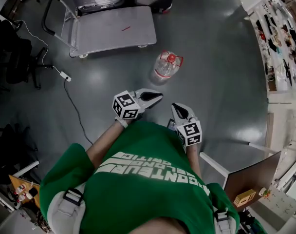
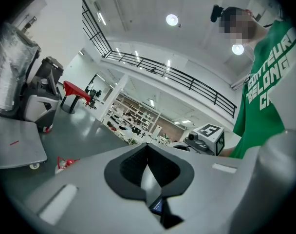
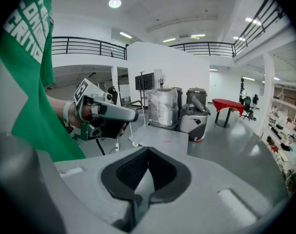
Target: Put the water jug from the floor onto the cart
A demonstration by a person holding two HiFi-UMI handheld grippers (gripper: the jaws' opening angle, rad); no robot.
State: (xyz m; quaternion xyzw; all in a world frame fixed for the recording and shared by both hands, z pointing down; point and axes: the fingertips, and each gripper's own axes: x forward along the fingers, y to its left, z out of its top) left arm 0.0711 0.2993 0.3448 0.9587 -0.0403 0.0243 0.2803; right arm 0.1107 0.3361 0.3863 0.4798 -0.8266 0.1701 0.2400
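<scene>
1. Standing upright on the floor, the water jug sits just off the near right corner of the cart, not yet on it.
2. It looks like clear, stiff plastic with smooth round walls, likely heavy if filled and slippery to pinch. The red handle at its neck seems the safest place to hold.
3. The left gripper has its jaws pressed together on nothing.
4. The right gripper is likewise closed and empty.
5. The jug stands ahead of both grippers, well apart from them.
</scene>
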